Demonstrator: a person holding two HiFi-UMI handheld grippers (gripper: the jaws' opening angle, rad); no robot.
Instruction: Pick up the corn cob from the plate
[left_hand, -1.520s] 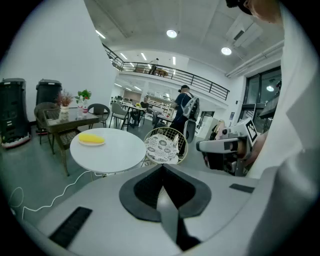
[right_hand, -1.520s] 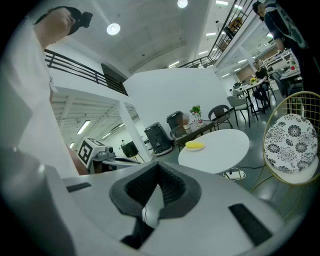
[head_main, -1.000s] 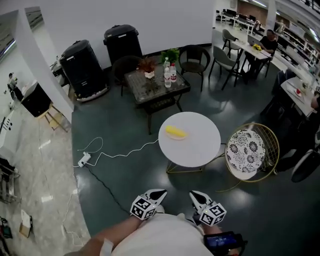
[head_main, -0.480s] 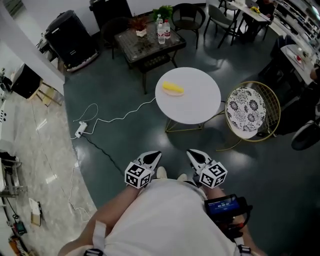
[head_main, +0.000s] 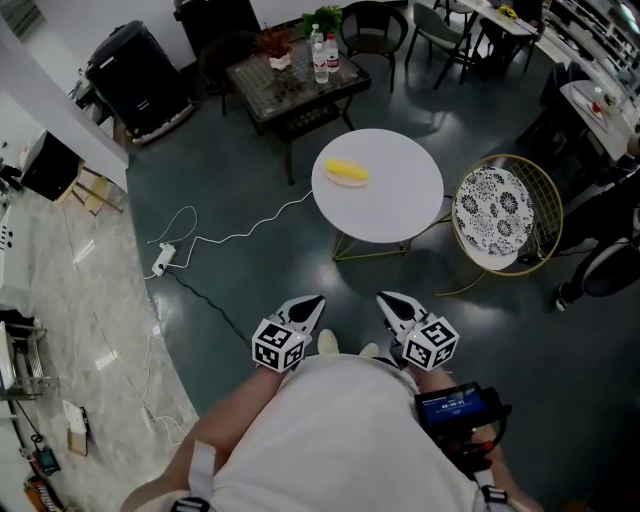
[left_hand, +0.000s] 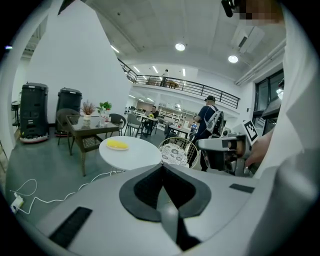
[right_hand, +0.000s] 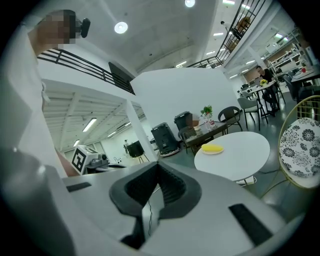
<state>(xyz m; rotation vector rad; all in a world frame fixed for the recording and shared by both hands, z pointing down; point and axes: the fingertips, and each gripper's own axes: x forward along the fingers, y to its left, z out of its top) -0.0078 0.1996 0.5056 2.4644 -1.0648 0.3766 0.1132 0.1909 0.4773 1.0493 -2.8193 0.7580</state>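
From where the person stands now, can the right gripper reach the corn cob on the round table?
Probably not yet. The right gripper is close to the body, and bare floor lies between it and the round table with the corn cob. Nothing blocks the path.

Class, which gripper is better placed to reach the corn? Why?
Left, narrowly: corn lies left of centre on the table, nearer the left gripper. The right gripper is likewise shut and distant.
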